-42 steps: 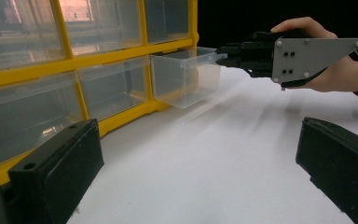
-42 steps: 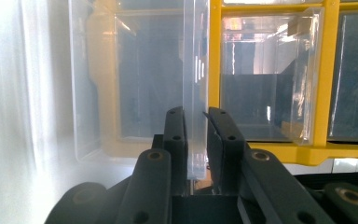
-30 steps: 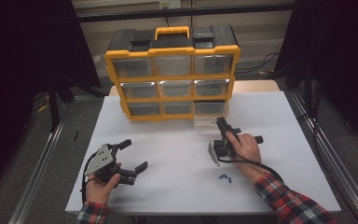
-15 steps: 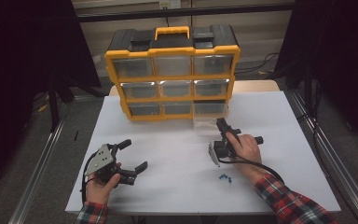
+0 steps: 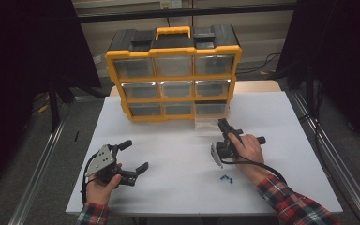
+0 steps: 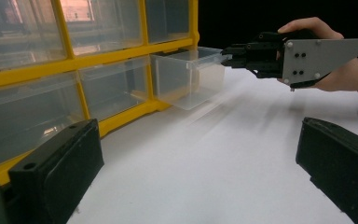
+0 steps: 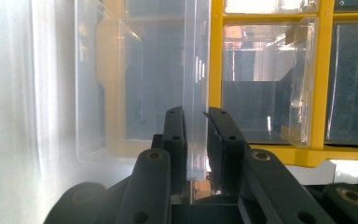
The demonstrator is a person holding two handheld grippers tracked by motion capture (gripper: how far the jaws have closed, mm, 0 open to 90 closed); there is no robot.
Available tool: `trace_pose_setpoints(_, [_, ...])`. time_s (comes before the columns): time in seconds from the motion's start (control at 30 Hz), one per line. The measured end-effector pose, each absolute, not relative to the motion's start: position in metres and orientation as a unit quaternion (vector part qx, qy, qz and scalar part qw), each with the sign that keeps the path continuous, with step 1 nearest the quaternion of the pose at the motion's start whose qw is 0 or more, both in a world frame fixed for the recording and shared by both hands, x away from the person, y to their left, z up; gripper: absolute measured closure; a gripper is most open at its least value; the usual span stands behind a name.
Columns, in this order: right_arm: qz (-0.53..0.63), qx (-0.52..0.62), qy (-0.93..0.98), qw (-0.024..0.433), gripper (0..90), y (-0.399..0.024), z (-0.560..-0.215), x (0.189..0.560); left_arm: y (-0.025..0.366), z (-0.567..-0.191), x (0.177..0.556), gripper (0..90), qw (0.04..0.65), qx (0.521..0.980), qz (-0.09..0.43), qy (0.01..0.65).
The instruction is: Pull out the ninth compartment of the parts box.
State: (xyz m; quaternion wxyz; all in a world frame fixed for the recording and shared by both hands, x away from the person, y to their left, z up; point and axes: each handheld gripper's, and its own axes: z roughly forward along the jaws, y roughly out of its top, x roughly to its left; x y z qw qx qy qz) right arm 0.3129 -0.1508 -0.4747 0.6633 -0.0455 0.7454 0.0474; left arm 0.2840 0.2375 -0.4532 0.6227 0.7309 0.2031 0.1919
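Observation:
A yellow organizer (image 5: 173, 77) with clear drawers stands at the back of the white table (image 5: 178, 154). Its bottom right clear drawer (image 5: 209, 117) is pulled partly out. My right gripper (image 5: 222, 125) is shut on that drawer's front wall. In the right gripper view the thin clear wall (image 7: 193, 70) runs between the two black pads of the right gripper (image 7: 196, 119). The left gripper view shows the drawer (image 6: 186, 77) sticking out, with the right gripper (image 6: 226, 51) at its lip. My left gripper (image 5: 137, 154) rests open at the front left, its jaws wide apart and bare (image 6: 198, 135).
A few small blue pieces (image 5: 226, 178) lie on the table near the right forearm. The yellow frame (image 7: 216, 70) and shut drawers stand just right of the held wall. A metal rail (image 5: 37, 178) runs along the table's left side.

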Motion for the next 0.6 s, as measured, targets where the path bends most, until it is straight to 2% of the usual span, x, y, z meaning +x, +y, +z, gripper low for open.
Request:
trace_pose_setpoints(0.4, [0.060, -0.036, 0.747, 0.661, 78.0, -0.1545, -0.4755, 0.3122, 0.2368, -0.4537, 0.2839, 0.3, 0.623, 0.731, 0.190, 0.205])
trace_pose_setpoints(0.6, [0.076, -0.018, 0.751, 0.655, 71.7, -0.1544, -0.4757, 0.3112, 0.2350, -0.4543, 0.2833, 0.3, 0.629, 0.724, 0.185, 0.214])
